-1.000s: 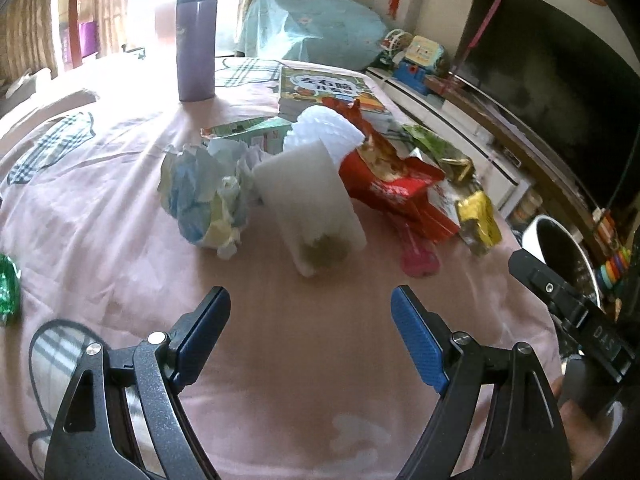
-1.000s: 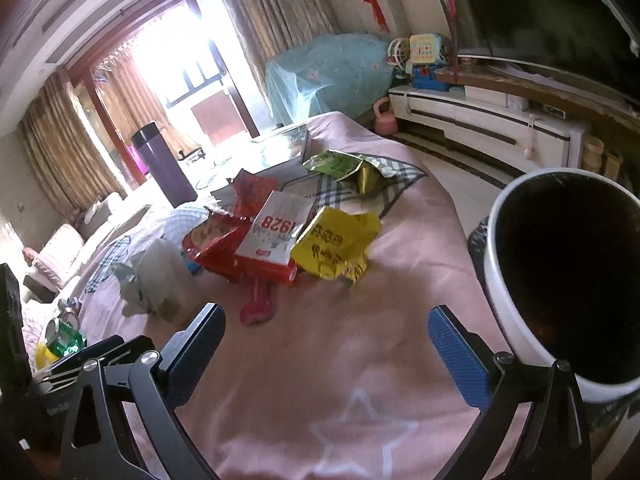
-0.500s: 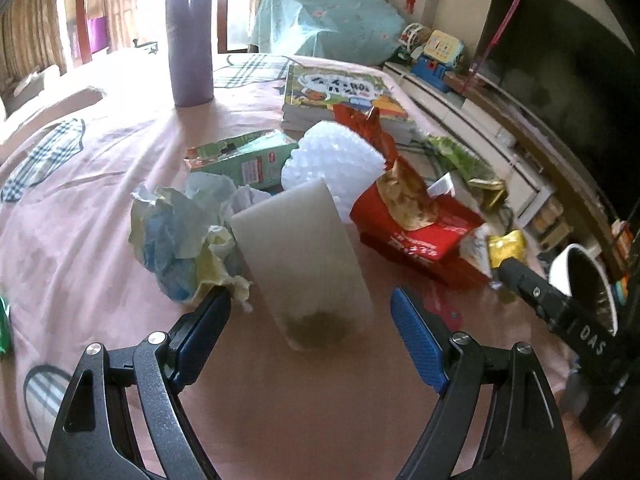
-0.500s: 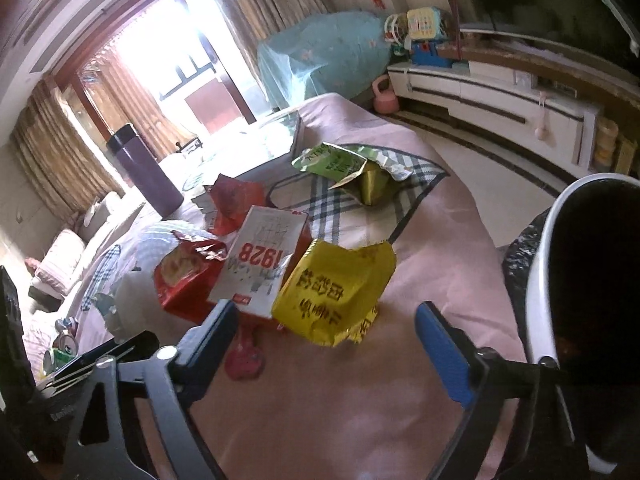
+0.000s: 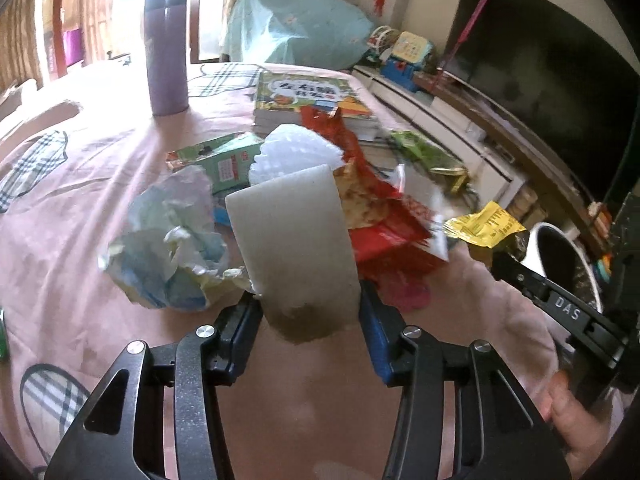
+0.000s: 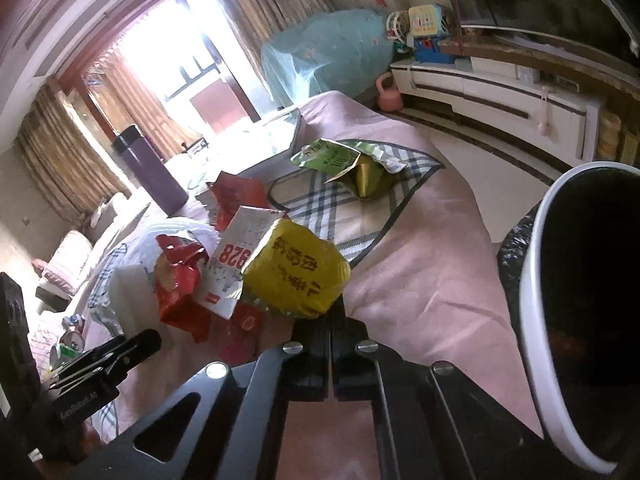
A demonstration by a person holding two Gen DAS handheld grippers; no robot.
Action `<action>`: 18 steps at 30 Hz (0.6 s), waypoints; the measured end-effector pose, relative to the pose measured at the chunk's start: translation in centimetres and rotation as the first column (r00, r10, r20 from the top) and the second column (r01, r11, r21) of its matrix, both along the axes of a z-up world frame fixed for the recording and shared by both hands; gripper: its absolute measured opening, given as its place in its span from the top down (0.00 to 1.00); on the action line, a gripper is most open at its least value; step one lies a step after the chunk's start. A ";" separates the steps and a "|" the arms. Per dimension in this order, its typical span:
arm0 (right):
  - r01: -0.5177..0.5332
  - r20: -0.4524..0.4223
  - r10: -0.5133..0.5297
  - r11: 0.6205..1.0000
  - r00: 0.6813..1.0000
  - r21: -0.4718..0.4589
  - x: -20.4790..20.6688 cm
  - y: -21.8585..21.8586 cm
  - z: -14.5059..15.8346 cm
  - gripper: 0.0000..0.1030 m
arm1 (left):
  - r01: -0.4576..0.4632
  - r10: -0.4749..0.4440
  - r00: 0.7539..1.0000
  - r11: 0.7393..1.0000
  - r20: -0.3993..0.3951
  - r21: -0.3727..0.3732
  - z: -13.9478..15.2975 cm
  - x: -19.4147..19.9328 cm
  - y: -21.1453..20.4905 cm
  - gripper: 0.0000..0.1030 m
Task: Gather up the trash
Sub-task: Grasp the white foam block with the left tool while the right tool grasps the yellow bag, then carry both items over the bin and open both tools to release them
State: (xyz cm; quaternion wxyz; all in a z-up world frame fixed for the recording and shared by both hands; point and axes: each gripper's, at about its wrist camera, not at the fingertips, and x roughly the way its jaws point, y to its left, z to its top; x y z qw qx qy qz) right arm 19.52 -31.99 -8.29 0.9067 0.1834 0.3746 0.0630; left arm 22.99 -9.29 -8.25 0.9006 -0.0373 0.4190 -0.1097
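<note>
My left gripper is shut on a white foam block with a dirty lower end, on the pink tablecloth. A crumpled blue-white paper wad lies just to its left, and a red snack bag to its right. My right gripper is shut on a yellow wrapper, which also shows in the left wrist view. The white trash bin with a black liner stands at the right, beside the table edge.
A purple flask, a stack of books, a green carton, white foam netting and a green wrapper lie farther back. A TV stand runs along the right wall.
My left gripper moved forward and closed on the foam block. My right gripper moved forward and closed on the yellow wrapper, lifting it off the cloth.
</note>
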 end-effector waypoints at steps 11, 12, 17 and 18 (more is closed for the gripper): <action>-0.009 0.054 0.009 1.000 0.998 -0.014 -3.5 0.0 1.9 1.00 | 0.120 -0.118 0.992 0.992 0.034 -0.032 1.9 -3.8 -2.5 0.55; -0.004 0.056 0.005 1.000 0.998 -0.014 -3.9 -0.2 2.0 1.00 | 0.134 -0.132 0.991 0.991 0.037 -0.032 2.1 -4.2 -3.0 0.55; 0.026 0.064 -0.025 1.000 0.998 -0.010 -5.6 -1.6 2.4 1.00 | 0.190 -0.189 0.981 0.981 0.045 -0.031 2.7 -5.2 -5.3 0.55; 0.033 0.065 -0.033 0.999 0.997 -0.010 -6.0 -1.8 2.4 1.00 | 0.201 -0.200 0.979 0.979 0.046 -0.031 2.8 -5.4 -5.8 0.55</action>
